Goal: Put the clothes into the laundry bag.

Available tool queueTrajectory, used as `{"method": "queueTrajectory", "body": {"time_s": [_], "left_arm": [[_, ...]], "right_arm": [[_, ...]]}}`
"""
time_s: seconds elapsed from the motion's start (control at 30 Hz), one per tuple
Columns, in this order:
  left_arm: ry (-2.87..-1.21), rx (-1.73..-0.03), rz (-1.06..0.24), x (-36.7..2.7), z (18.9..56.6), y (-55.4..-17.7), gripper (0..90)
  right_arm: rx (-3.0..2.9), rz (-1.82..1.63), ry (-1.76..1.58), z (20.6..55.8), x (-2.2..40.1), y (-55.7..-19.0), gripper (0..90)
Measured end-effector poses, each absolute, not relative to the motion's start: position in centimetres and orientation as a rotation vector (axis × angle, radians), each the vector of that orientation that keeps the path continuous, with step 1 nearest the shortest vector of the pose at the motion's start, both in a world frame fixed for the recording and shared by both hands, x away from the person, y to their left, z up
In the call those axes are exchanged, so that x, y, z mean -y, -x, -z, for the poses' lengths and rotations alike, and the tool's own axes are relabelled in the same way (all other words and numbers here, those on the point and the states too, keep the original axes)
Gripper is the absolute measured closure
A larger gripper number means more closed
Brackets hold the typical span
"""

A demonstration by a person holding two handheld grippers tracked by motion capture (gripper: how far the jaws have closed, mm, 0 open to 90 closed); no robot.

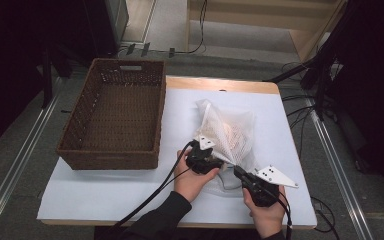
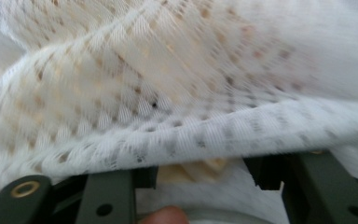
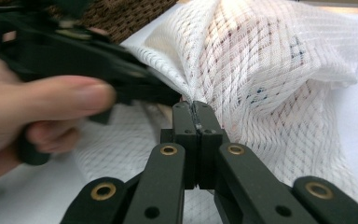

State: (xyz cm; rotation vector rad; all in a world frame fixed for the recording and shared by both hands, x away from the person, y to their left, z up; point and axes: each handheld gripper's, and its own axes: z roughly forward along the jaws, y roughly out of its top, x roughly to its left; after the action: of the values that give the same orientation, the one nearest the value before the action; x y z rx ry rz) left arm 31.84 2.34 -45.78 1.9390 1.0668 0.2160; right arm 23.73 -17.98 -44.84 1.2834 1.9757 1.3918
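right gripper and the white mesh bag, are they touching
Touching. In the right gripper view the right gripper has its jaws pressed together on a gathered fold of the mesh bag, with the netting fanning out from the pinch.

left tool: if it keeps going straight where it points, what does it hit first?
Most likely the white mesh bag: in the left gripper view the netting spans right ahead of the left tool, jaws apart. Depth is unclear, but it looks very close.

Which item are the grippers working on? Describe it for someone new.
On the white table, right of the brown wicker basket, lies a white mesh bag with something pale inside. It is the only soft, see-through thing there, pinched by the right gripper.
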Motion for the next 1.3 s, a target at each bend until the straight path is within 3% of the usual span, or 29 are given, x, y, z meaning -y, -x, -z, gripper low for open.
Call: {"method": "queueTrajectory", "body": {"time_s": [0.27, 0.4, 0.43, 0.57, 0.63, 0.7, 0.87, 0.97, 1.1, 1.17, 1.27, 1.3], "left_arm": [[-1.96, -1.002, -0.142, -1.4, 46.2, -30.6, 26.1], [-2.01, -0.998, -0.196, -0.1, 46.6, -30.4, 23.2], [-2.039, -1.008, -0.233, 0.3, 46.7, -30.5, 25.4], [-2.125, -1.054, -0.354, 1.3, 47.5, -31.4, 60.3], [-2.103, -1.076, -0.321, 1.5, 47.3, -31.9, 73.3], [-2.079, -1.093, -0.336, 1.6, 47.3, -32.4, 77.9], [-1.919, -1.216, -0.307, 1.4, 47.1, -33.6, 80.0], [-1.823, -1.282, -0.431, 1.2, 47.2, -34.2, 80.1], [-1.835, -1.306, -0.35, 1.0, 47.9, -35.0, 76.9], [-1.888, -1.264, -0.251, 0.9, 47.9, -35.0, 65.1], [-1.985, -1.166, -0.274, 0.3, 47.2, -33.9, 47.0], [-1.988, -1.158, -0.278, -0.1, 47.0, -33.5, 46.4]], "right_arm": [[-1.965, -1.399, -1.288, 44.8, 17.9, -23.8, 90.0], [-1.964, -1.398, -1.288, 44.8, 18.0, -23.8, 90.0], [-1.965, -1.401, -1.29, 44.8, 18.0, -23.8, 90.0], [-1.975, -1.401, -1.288, 44.9, 17.6, -23.7, 90.0], [-1.986, -1.396, -1.283, 44.9, 17.4, -23.5, 90.0], [-1.99, -1.395, -1.284, 45.0, 17.2, -23.5, 90.0], [-2.006, -1.384, -1.307, 45.5, 16.9, -23.4, 90.0], [-2.016, -1.397, -1.319, 45.7, 16.8, -23.5, 90.0], [-2.028, -1.372, -1.342, 46.2, 16.8, -23.8, 90.0], [-2.02, -1.352, -1.364, 46.6, 17.2, -24.0, 90.0], [-1.998, -1.351, -1.4, 46.9, 18.0, -24.5, 90.0], [-1.991, -1.351, -1.41, 46.9, 18.2, -24.6, 90.0]]}}
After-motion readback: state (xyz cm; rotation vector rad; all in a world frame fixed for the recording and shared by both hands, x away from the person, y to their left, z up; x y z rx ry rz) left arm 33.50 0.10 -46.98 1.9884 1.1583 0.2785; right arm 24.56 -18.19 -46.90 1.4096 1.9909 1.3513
